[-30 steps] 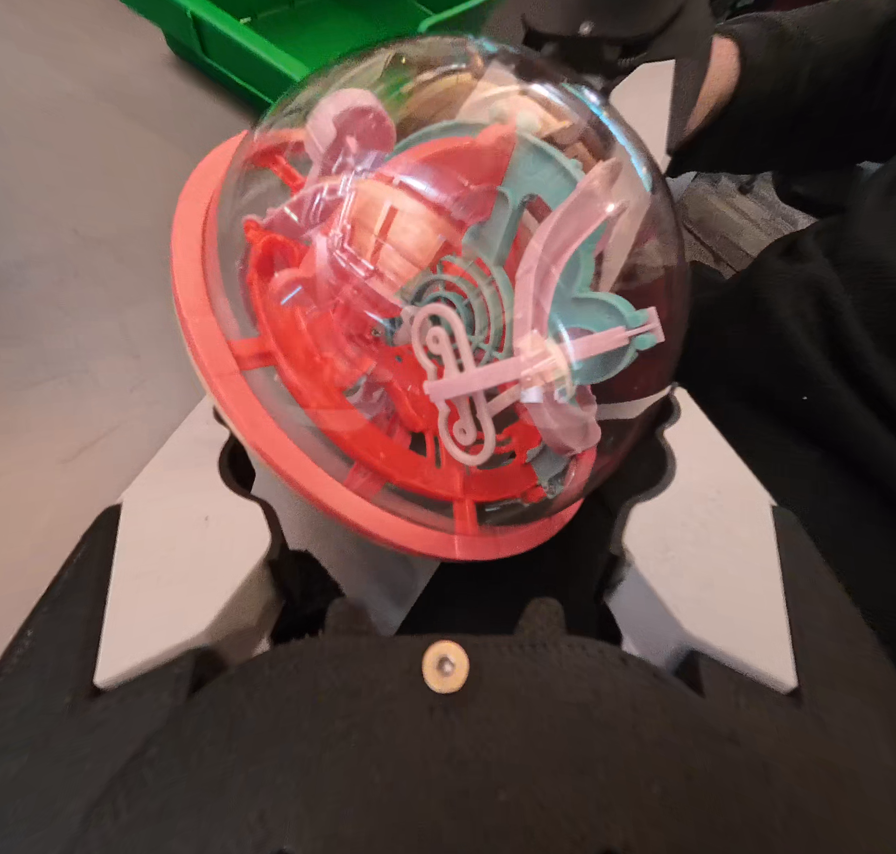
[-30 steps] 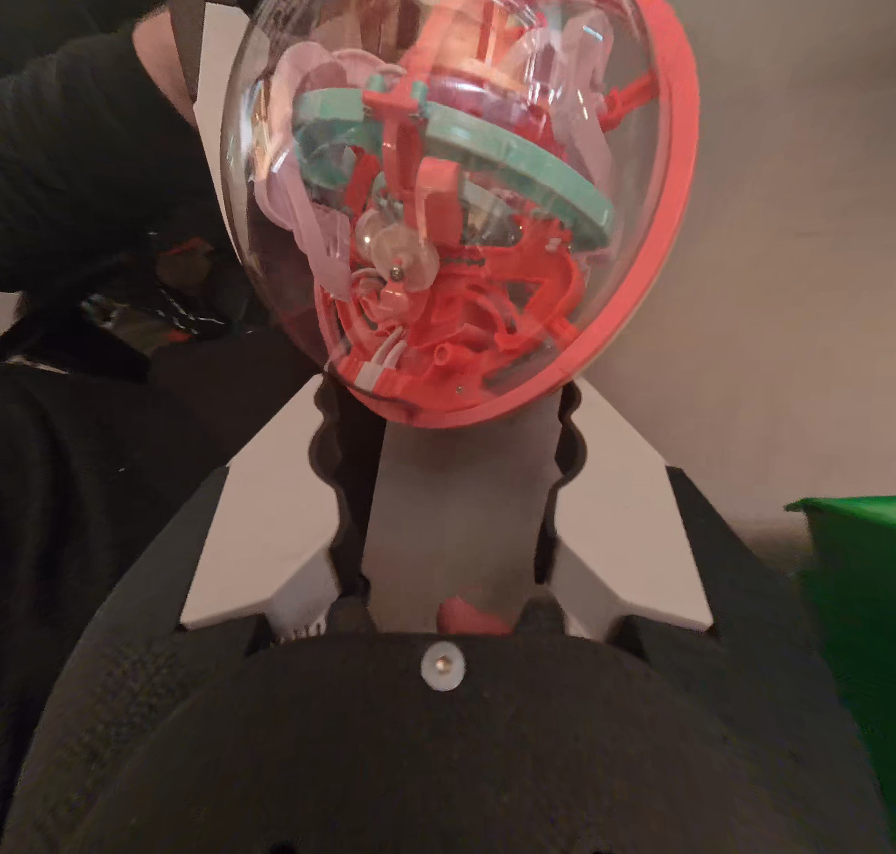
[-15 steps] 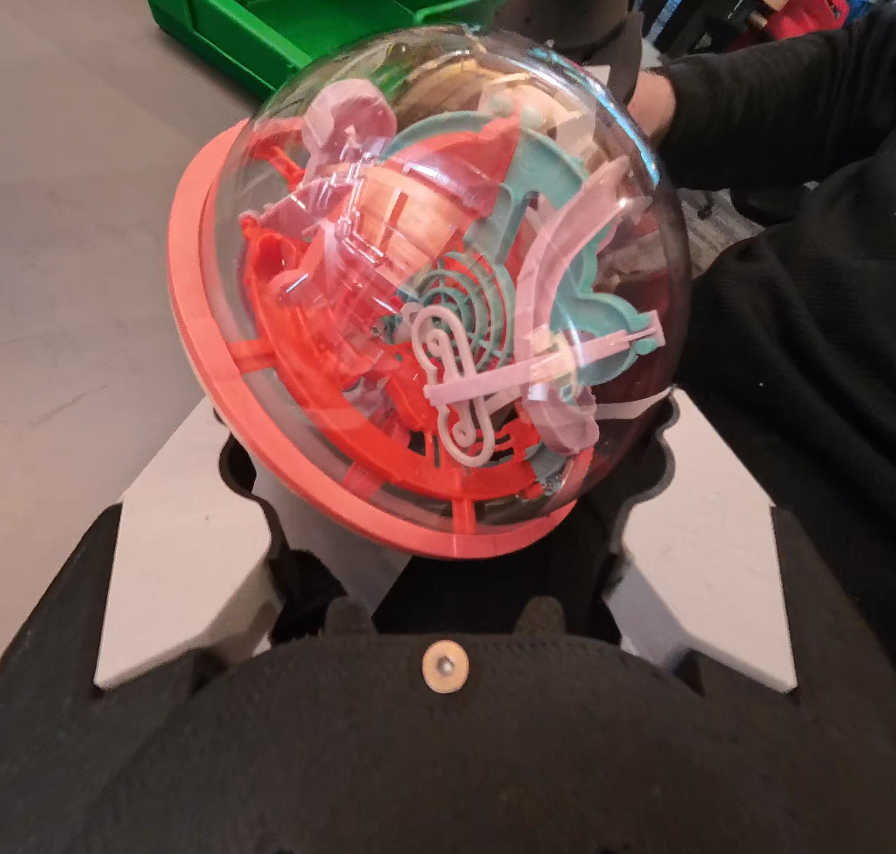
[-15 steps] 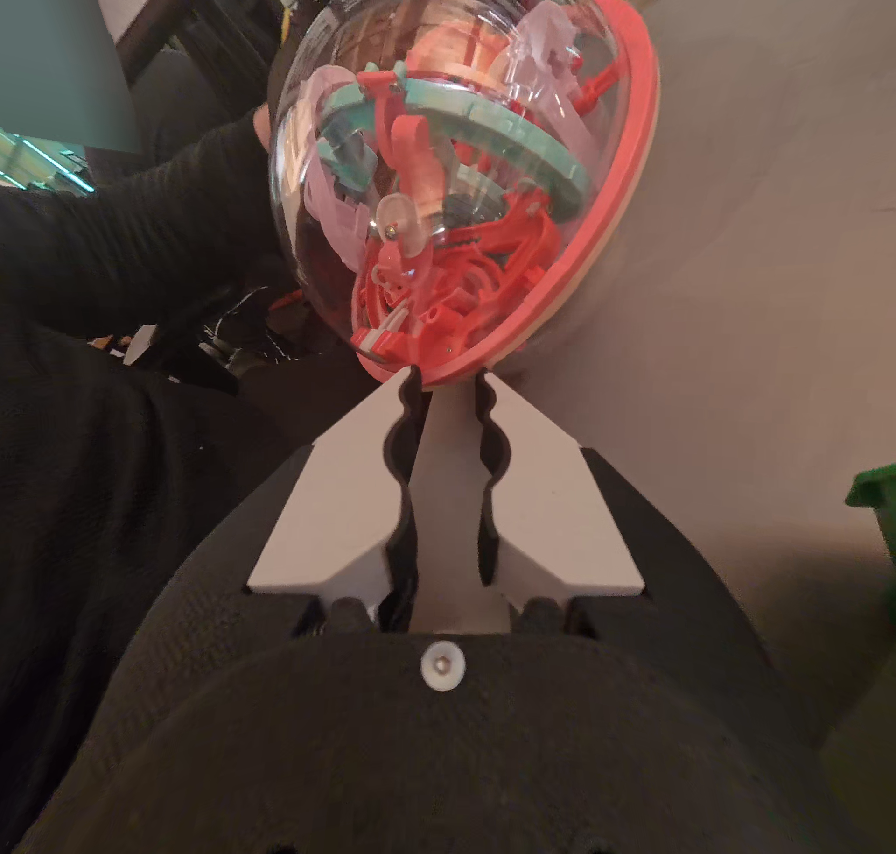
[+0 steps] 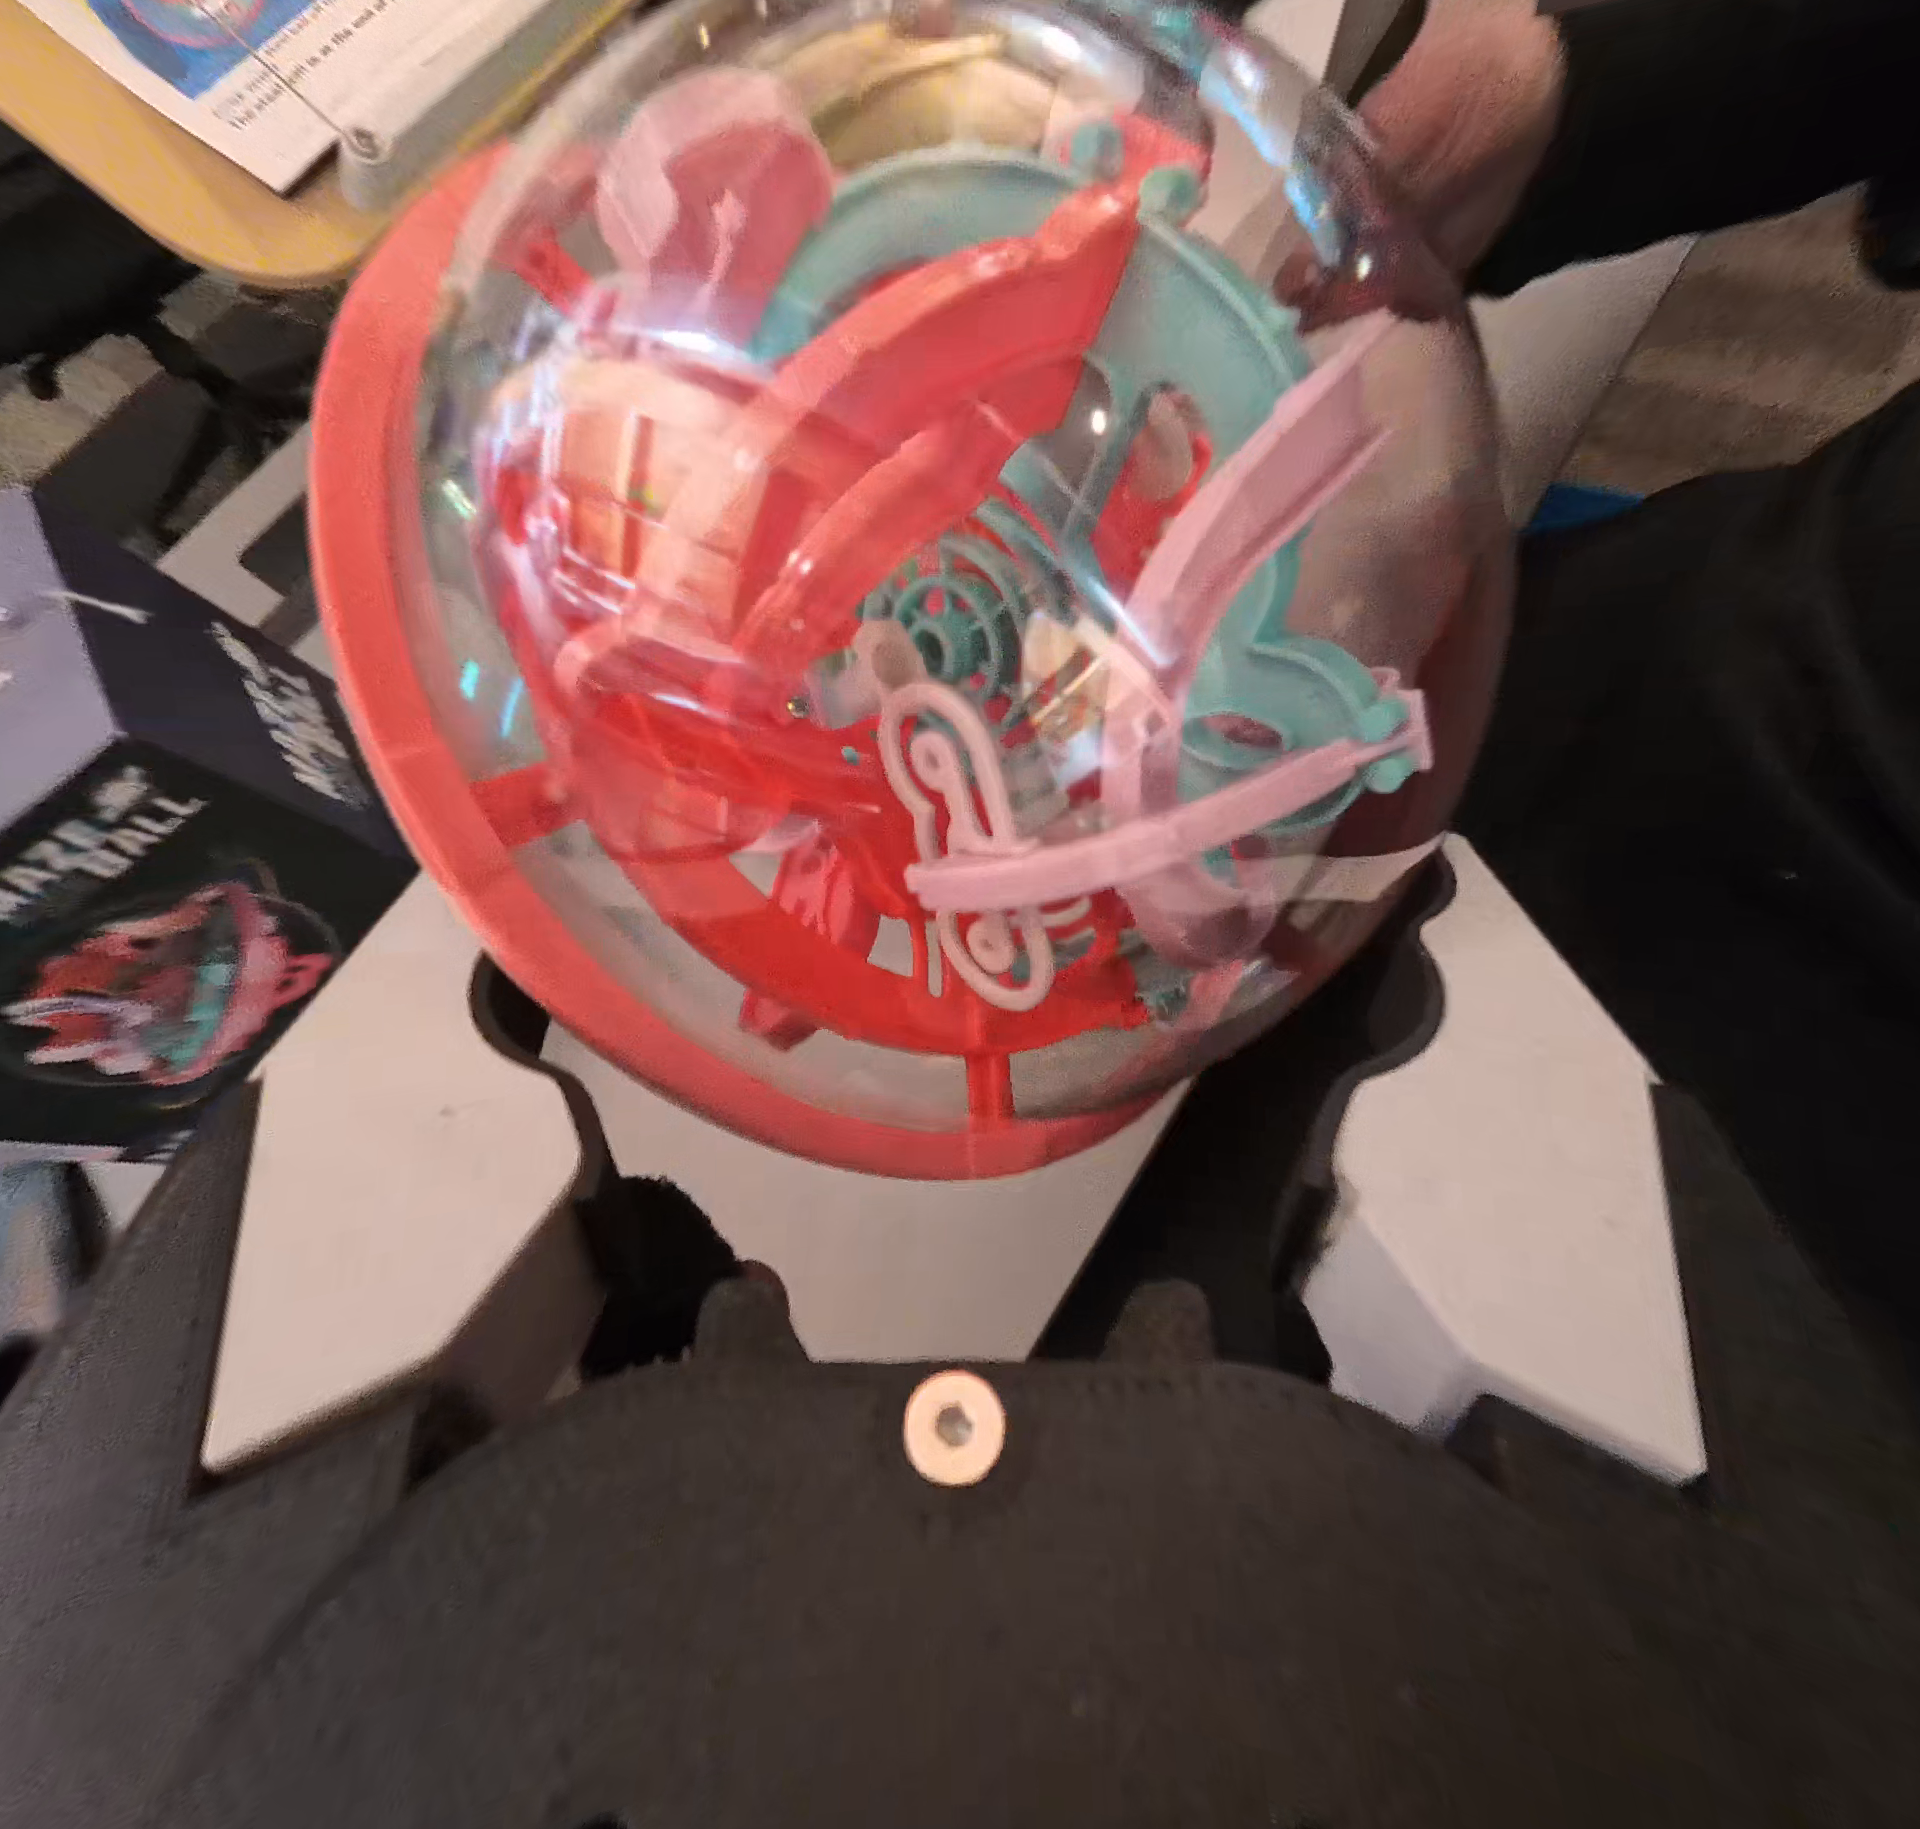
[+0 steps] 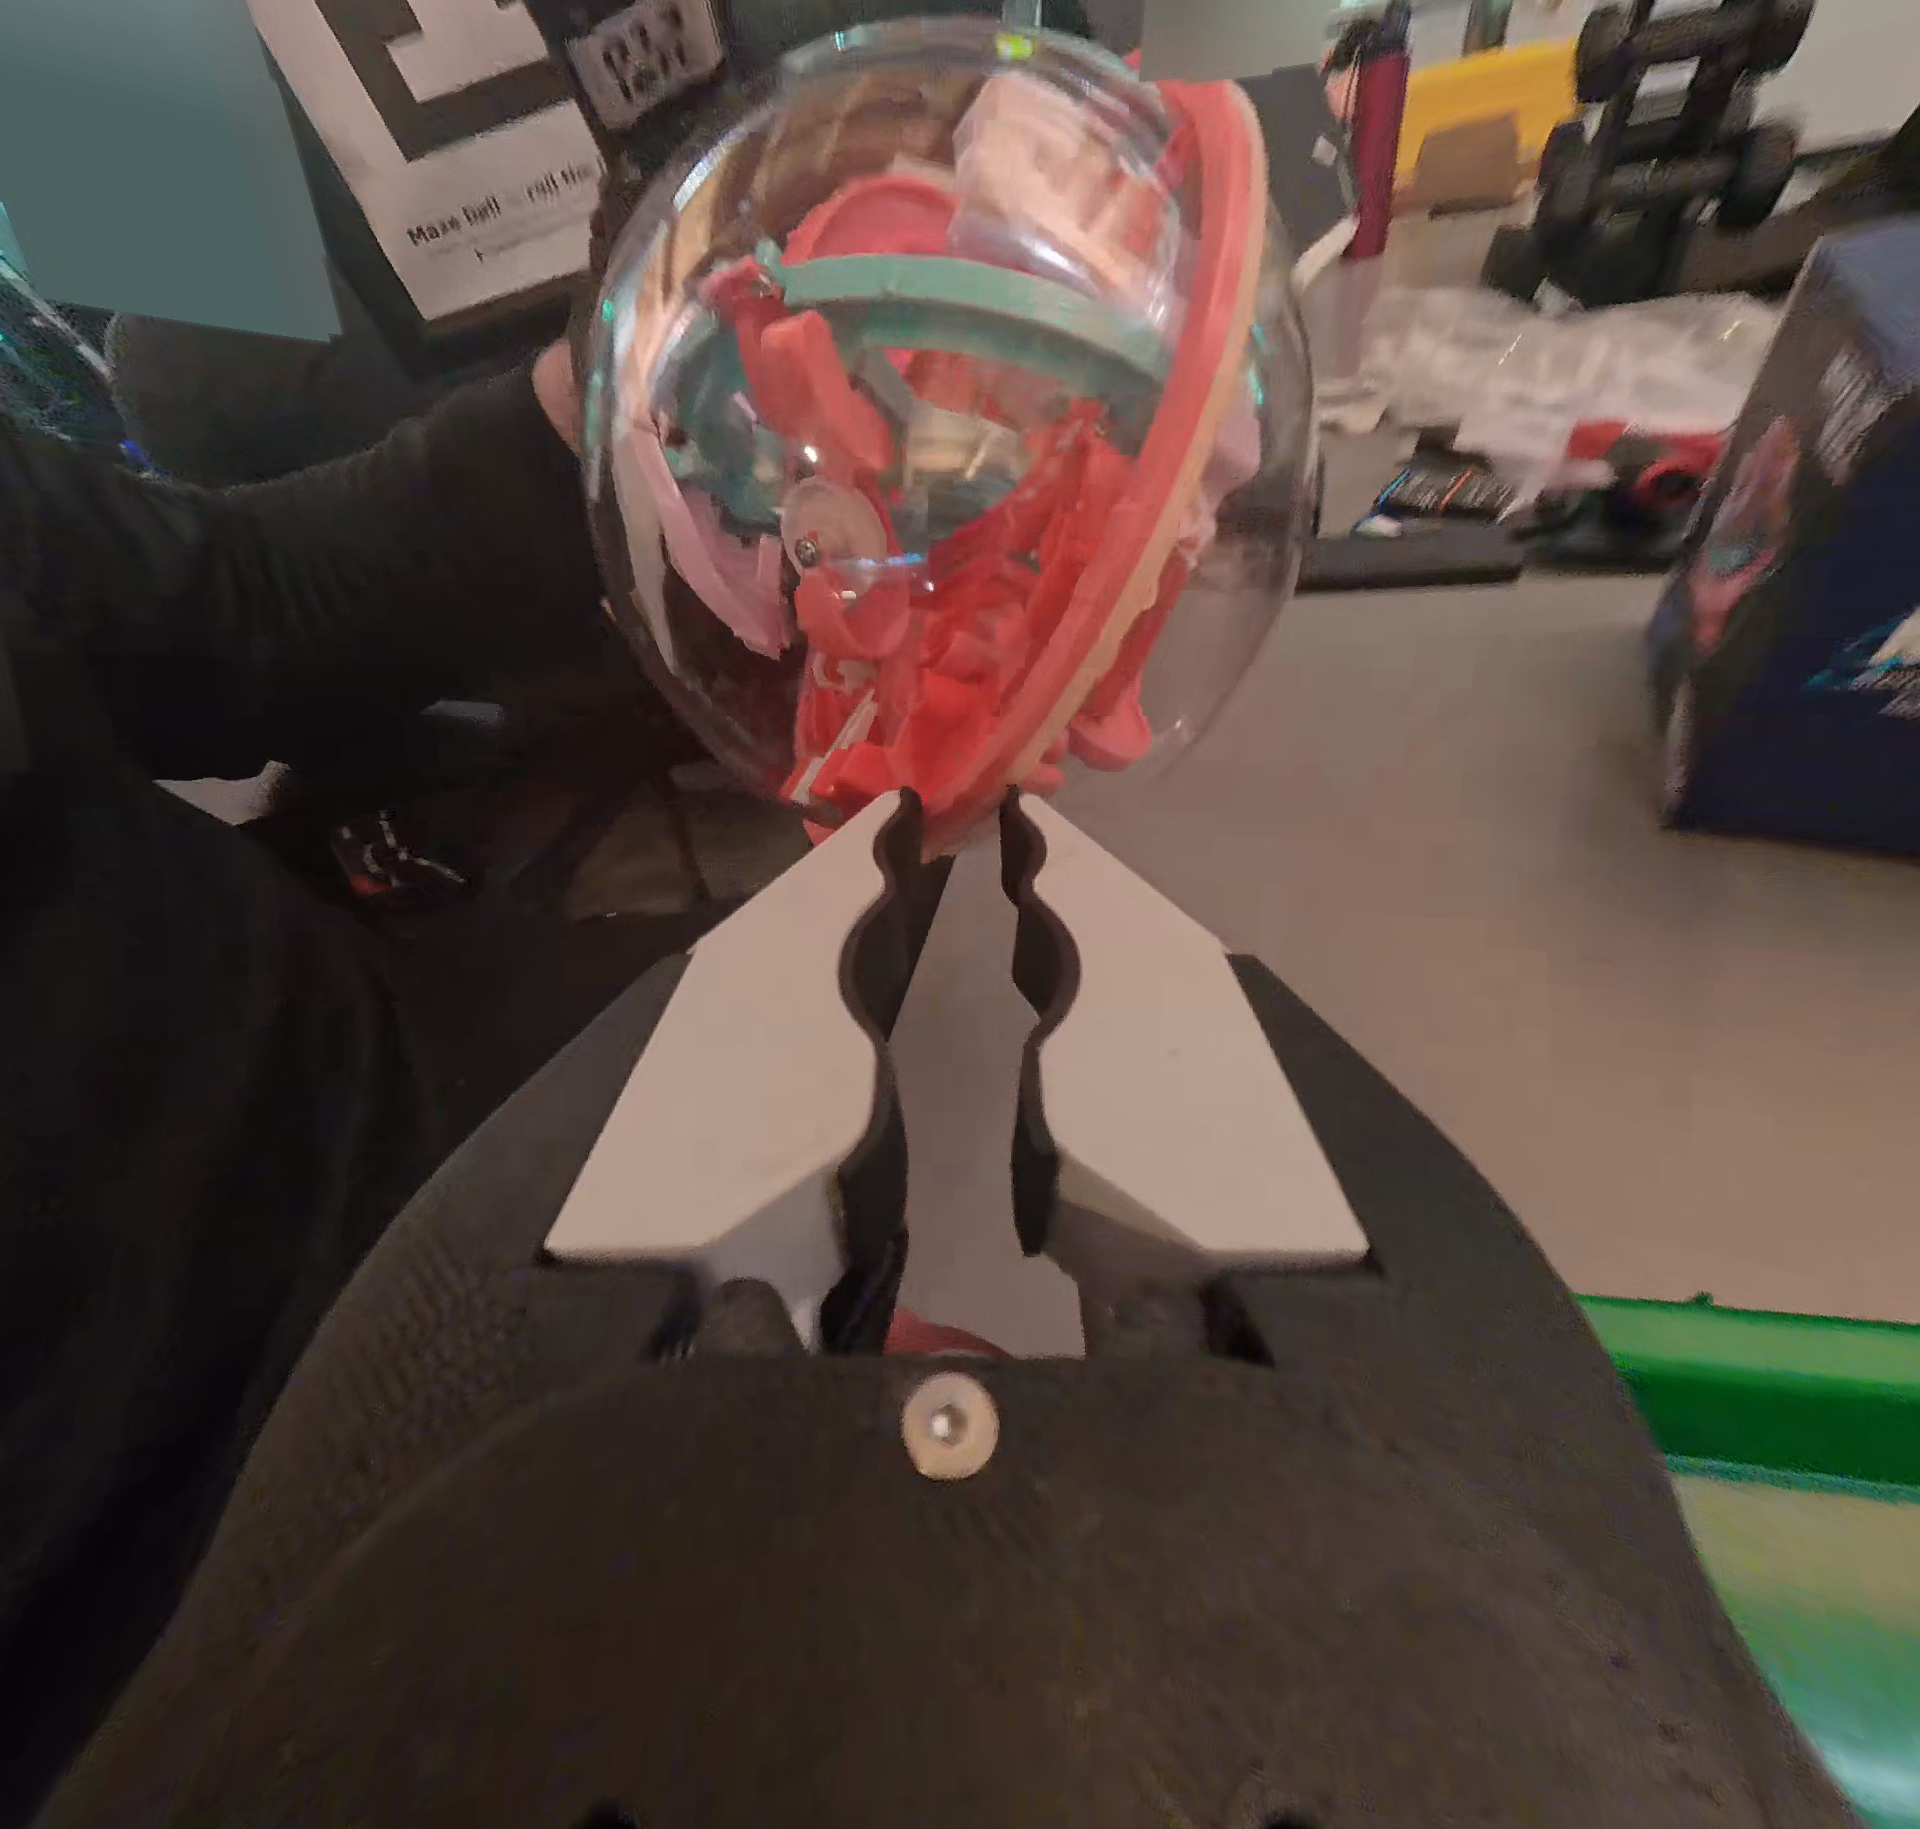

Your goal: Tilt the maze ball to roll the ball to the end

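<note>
Since a second ago, swung up and around: green bin (image 6: 1766,1384) gone from upper left of the left view, replaced there by a printed sheet (image 5: 312,23) and, at middle left, a dark box (image 5: 156,844); in the right view, narrowed from a wide gap to a pinch. Maze ball (image 5: 894,574) lifted clear of the tabletop (image 6: 1455,740), filling the centre of the left view and the upper centre of the right view, red rim (image 6: 1195,408) running nearly upright. Left gripper (image 5: 956,990) spread wide, cradling the sphere's underside between both fingers, grasping it. Right gripper (image 6: 956,813) nearly closed, clamped on the rim's lower edge. Small steel ball (image 6: 808,553) seen near the middle, by a clear disc; also a speck at (image 5: 796,707). Exact track under it hard to tell through blur and glare. To do this step well, probably: tilt slowly in small amounts, pause for the steel ball to settle, keep both holds firm so the smooth shell cannot slip, and turn about the rim rather than shaking.
</note>
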Tool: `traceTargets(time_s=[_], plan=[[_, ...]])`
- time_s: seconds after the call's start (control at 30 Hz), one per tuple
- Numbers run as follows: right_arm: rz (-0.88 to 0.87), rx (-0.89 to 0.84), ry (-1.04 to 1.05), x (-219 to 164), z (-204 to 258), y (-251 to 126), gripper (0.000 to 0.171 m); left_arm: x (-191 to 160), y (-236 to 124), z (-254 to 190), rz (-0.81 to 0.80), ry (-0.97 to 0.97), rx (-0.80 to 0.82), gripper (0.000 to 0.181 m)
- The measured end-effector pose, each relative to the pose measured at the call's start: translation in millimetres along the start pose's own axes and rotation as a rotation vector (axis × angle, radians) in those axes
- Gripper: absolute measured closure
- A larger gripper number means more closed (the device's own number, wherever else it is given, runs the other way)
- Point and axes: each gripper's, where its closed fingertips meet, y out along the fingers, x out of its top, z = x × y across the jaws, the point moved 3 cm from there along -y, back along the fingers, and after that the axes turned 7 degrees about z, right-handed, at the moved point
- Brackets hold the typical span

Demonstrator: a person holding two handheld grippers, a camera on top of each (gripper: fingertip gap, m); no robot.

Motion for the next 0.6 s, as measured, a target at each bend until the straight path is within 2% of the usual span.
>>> traceTargets(time_s=[0.2, 0.37, 0.6], plan=[[0.016, -0.120, -0.205, 31.0, 12.2, -26.6, 0.160, 32.1, -10.2, 1.6, -0.037, 0.126, 0.121, 0.024], [-0.021, -0.217, -0.387, 59.7, 35.9, -52.7, 0.161, 73.3, -32.1, -9.7, -0.073, 0.320, 0.308, 0.023], [-0.124, -0.401, -0.723, 143.1, 88.9, -105.0, 0.160, 180.1, -107.6, -41.1, -0.168, 0.678, 0.611, 0.024]])
